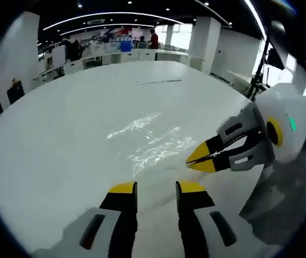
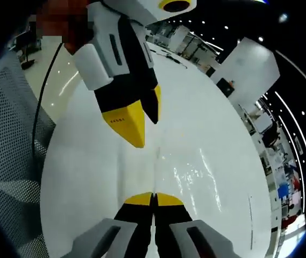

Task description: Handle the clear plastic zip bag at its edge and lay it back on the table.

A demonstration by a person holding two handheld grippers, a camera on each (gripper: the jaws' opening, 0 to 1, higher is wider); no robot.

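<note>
On the white table (image 1: 61, 140), right tongs (image 2: 154, 198) pinch the clear bag (image 1: 153, 140); left tongs (image 1: 156, 187) gape.

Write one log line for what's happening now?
left gripper: open, above table | right gripper: shut at bag edge | bag: flat on table

Broad white round-edged table (image 1: 77, 134) under long curved ceiling light strips (image 1: 109, 16). White square pillar (image 1: 204, 40) beyond it, near desks with distant people. Grey mesh chair back (image 2: 7, 134) beside the table, crossed by thin black cable (image 2: 42, 102).
</note>
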